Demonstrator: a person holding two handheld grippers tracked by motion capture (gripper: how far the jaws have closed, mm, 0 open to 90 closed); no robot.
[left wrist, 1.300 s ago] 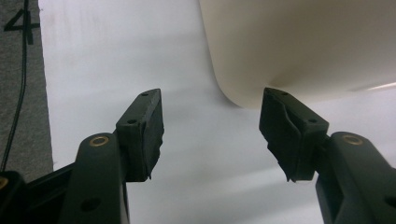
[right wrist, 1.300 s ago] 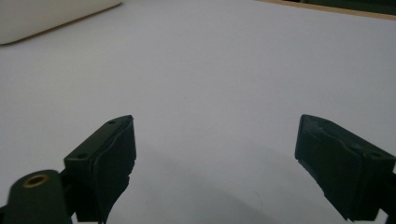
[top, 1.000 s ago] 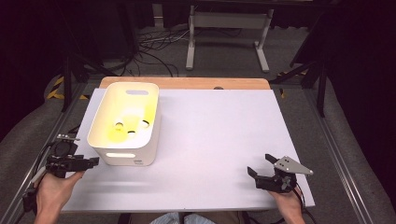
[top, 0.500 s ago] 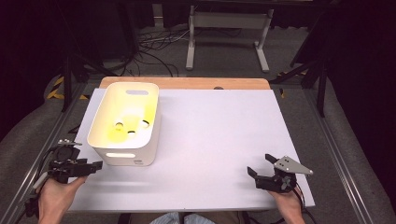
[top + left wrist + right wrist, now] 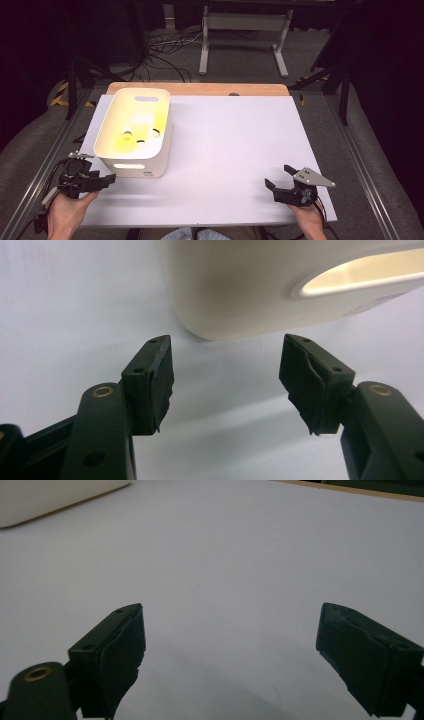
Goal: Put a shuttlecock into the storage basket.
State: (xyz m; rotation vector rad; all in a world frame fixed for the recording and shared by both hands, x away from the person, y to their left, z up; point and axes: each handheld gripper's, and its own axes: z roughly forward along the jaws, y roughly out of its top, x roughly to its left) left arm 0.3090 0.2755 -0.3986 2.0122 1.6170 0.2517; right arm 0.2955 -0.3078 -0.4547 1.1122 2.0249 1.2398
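Bin [image 5: 134, 131]: white plastic tub on the worktop [image 5: 230, 150], toward its far left part, rim wider than base, with an oval handle slot in each end wall. Judged light, stiff and hollow, with smooth and probably slippery walls; likely to slide or tip if squeezed from one side only. Best hold judged to be the near end wall, one jaw through the slot [image 5: 360, 277] and the other outside, or a pinch on the rim; curved lower corners offer nothing to grip.

Left claw [image 5: 100, 181]: just beside the bin's near left corner, apart from it, jaws moderately parted and empty. Right claw [image 5: 280, 180]: well apart from the bin, to its right near the front edge, jaws spread wide, empty.

High view: gives the bin's inside, glowing yellow, with a few small round things [image 5: 140, 136] on the floor, too small to identify. Left gripper view: shows instead the outer wall close up, the lit slot and the rounded base corner meeting the worktop. Right gripper view: catches just a corner of the bin [image 5: 55, 495] at upper left beyond bare surface.
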